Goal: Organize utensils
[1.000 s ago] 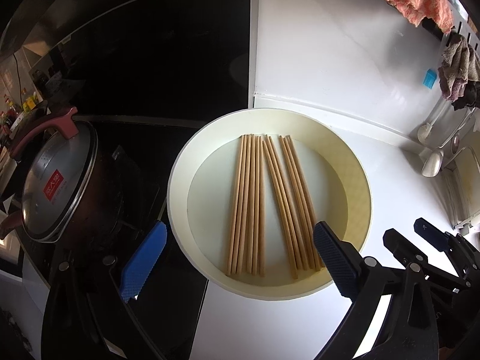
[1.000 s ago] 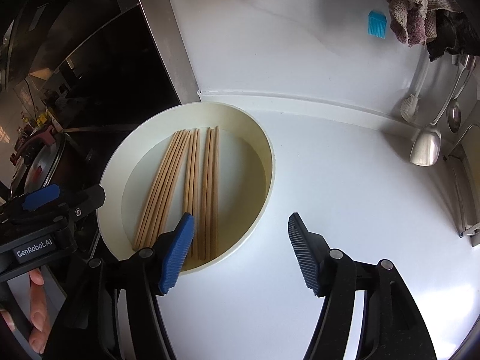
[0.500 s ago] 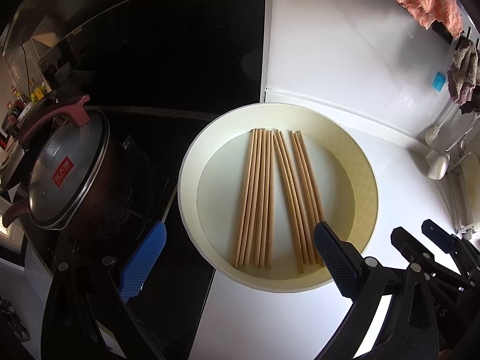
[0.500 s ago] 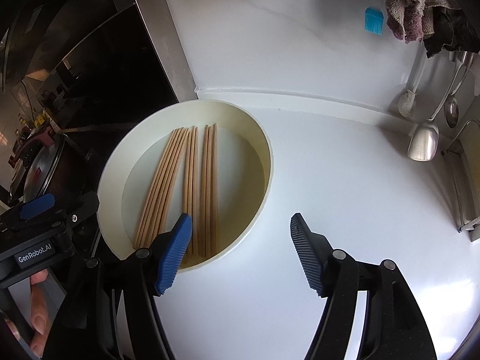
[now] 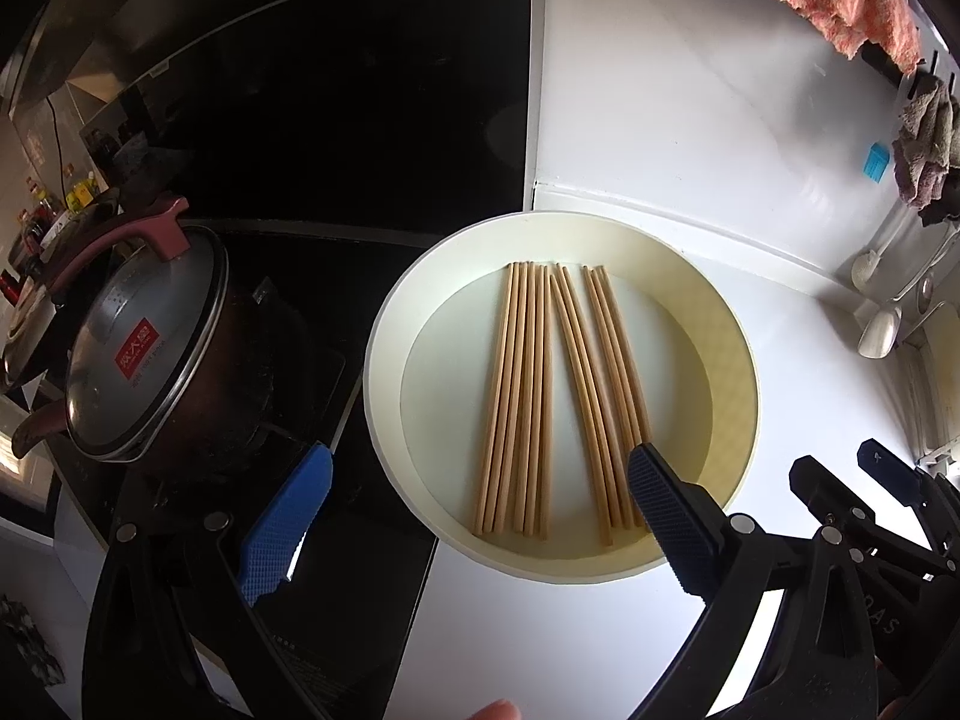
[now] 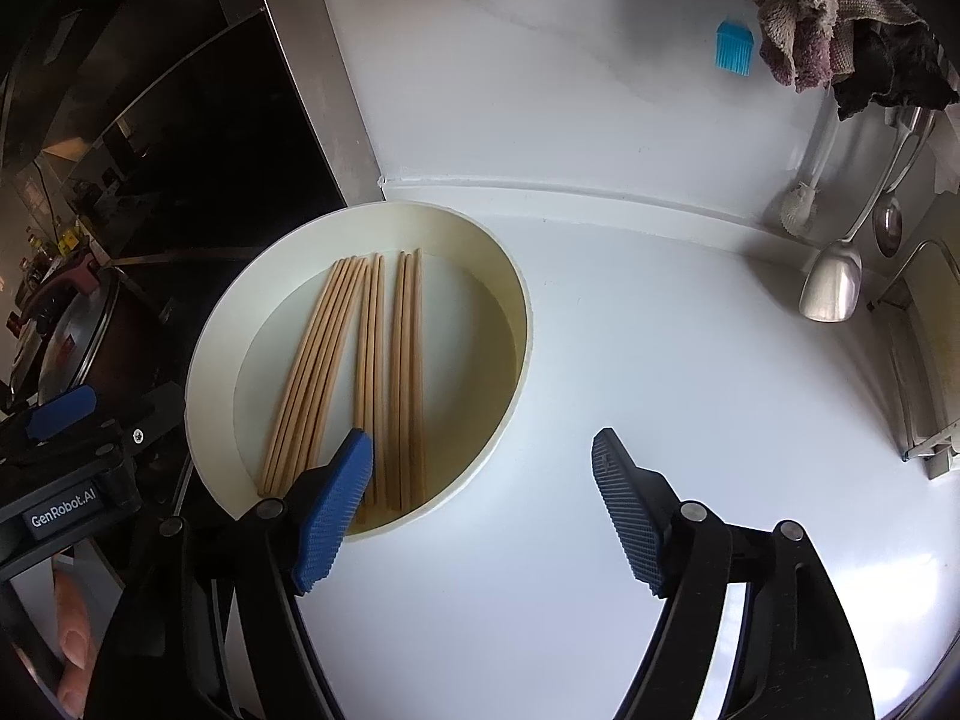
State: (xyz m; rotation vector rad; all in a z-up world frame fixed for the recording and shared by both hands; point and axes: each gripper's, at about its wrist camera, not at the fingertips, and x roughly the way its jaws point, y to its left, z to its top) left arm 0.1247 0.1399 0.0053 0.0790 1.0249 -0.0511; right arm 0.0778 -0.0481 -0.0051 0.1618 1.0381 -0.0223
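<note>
My right claw is opening wider than a second ago, empty above the desk; my left claw stays spread, empty; chopsticks lie unmoved in the round tray

Below me the white counter carries one thing I can make out — a round cream basin (pushed up against the back wall) — its left side overhanging the black stovetop.

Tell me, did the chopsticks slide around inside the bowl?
No. The chopsticks lie in the same fanned groups, in the same places against the bowl rim as before.
</note>
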